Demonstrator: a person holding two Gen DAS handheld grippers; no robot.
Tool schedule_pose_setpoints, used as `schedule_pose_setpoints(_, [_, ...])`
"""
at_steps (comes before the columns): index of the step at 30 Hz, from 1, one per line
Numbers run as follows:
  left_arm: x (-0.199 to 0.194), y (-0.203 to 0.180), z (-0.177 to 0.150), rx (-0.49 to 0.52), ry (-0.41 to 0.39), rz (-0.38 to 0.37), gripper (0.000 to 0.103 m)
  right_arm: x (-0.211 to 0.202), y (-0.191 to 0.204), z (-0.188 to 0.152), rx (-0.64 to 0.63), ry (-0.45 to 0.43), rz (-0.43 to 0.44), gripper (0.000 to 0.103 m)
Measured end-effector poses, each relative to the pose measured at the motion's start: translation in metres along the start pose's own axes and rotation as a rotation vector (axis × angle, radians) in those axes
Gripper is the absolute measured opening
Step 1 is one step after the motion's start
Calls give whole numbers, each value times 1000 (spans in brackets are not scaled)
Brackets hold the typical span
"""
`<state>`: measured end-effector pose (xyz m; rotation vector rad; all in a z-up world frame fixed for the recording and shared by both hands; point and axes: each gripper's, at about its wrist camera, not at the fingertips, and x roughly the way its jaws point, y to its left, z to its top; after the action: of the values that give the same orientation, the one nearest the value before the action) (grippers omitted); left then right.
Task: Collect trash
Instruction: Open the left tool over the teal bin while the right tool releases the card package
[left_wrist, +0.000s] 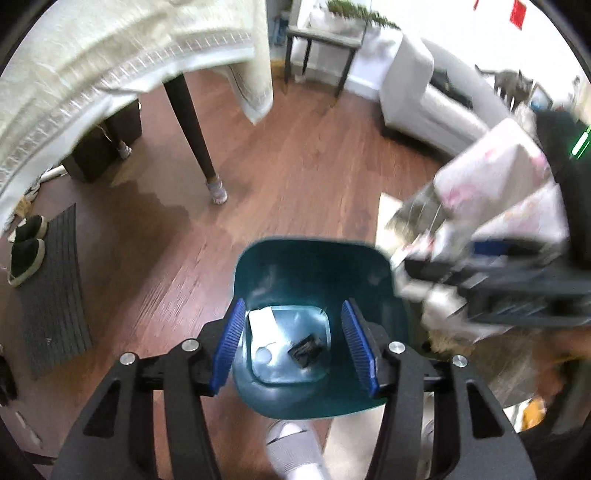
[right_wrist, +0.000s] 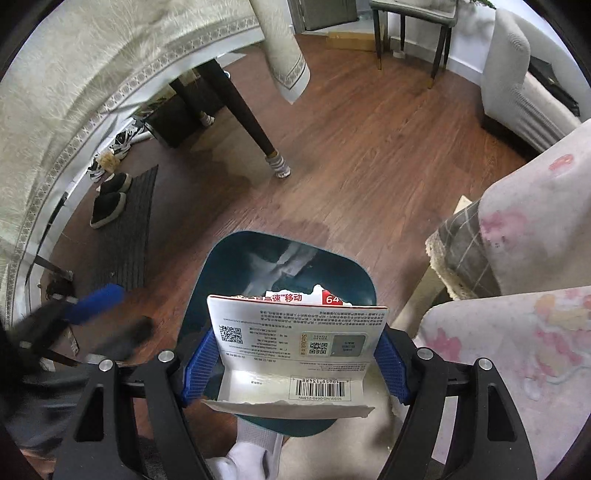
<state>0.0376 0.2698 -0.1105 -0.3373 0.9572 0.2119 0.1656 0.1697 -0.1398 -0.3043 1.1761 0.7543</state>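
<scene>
A teal bin stands upright and open on the wood floor. At its bottom lie a white paper scrap and a small black piece, apart from each other. Above its mouth hangs a torn white card package with barcode and QR codes, flap folded forward, clamped between blue pads.

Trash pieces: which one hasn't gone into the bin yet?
The torn white package card with barcode and QR codes, clamped in the right tool above the teal bin. The white scrap and black piece already lie inside.
</scene>
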Motion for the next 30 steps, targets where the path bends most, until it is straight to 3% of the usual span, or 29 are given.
schedule_pose_setpoints(4, [-30,1,12,-29,-79,-14,48,20,-1,-4,8,41,9,76])
schedule_pose_setpoints(10, [-51,-2,21,-44,-116,-32,37,51,6,-12,-14,108,3,77])
schedule_pose_setpoints(20, [-80,-16,32,-25,-142,-57,35,97,22,-28,-96,223,-34,77])
schedule_pose_setpoints(22, [-84,-17,33,-27,-150,-65,35,102,25,-31,-104,233,-26,92])
schedule_pose_setpoints(30, [-91,-18,36,-21,-148,-66,35,109,32,-39,-138,243,-33,93])
